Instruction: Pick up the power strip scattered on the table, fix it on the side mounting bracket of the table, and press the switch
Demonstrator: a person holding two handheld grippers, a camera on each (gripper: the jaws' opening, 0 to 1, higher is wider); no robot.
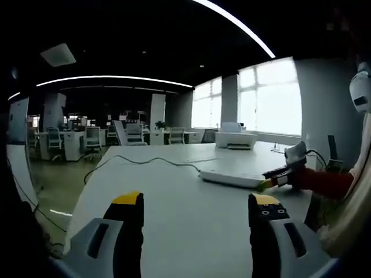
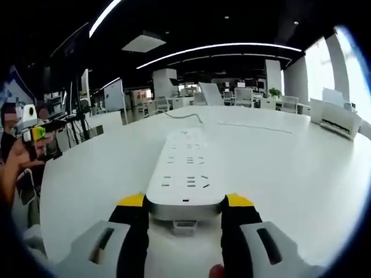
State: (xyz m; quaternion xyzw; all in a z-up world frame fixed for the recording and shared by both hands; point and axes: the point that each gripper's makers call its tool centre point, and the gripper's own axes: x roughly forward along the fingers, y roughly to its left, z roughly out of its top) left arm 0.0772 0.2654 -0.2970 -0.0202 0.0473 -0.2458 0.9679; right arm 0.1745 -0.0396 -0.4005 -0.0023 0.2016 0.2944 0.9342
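- In the right gripper view, the right gripper (image 2: 184,209) has its jaws set on either side of the near end of the strip (image 2: 184,174); the yellow tips sit against its corners, so I judge it gripped, or just about to be
- The strip lies flat on the white desk (image 2: 290,168), sockets up, running straight away from the jaws; taking it by one end leaves the rest of its length free to be offered to a bracket
- Its cord (image 2: 185,118) leaves the far end and trails off across the desk
- To the far left of that view a hand holds the left gripper (image 2: 36,133), well apart from the strip
- In the left gripper view, the left gripper (image 1: 197,204) has its jaws wide and holds nothing; bare desk shows between them
- The strip (image 1: 232,176) is farther out and to the right of these jaws, with the right gripper (image 1: 277,179) at its right end; this hand seems kept free
- A printer (image 1: 236,138) stands at the far edge
- I cannot make out the side bracket or the switch
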